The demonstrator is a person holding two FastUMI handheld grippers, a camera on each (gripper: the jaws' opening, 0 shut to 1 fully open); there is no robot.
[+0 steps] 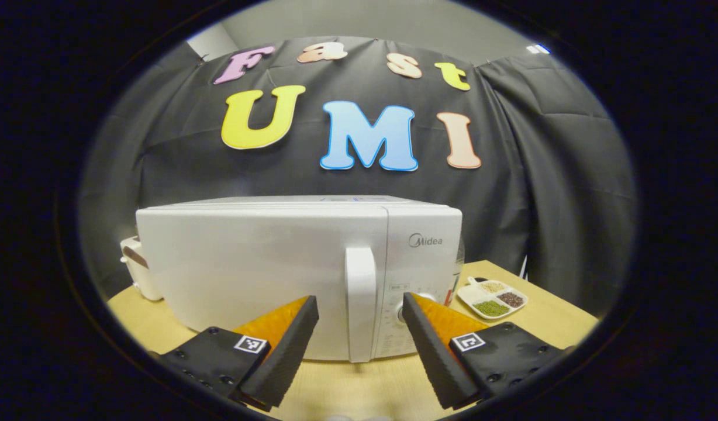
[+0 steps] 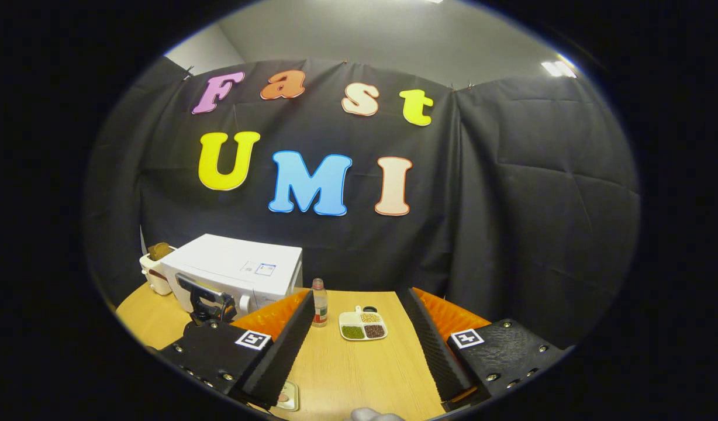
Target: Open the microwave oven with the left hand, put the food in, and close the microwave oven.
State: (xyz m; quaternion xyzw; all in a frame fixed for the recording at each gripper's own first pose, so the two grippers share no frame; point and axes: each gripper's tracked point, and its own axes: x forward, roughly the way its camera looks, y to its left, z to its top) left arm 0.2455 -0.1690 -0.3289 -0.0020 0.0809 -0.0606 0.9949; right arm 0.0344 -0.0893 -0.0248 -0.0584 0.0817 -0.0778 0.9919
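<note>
Low in the left gripper view, the left gripper (image 1: 359, 327) gapes wide, empty, straddling the microwave (image 1: 265, 269) handle (image 1: 361, 304) to pull it. The right gripper (image 2: 359, 345) waits spread, empty, facing the food tray (image 2: 363, 325).

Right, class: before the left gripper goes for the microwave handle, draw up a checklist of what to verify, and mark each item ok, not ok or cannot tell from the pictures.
1. Microwave door shut, handle in view: ok.
2. Left gripper open, fingers apart either side of the handle line: ok.
3. Fingers already pressing on the handle: not ok, they stand short of it.
4. Food tray on the table, apart from the bottle: ok.
5. Right gripper open and holding nothing: ok.
6. Room for the door to swing: cannot tell.
</note>
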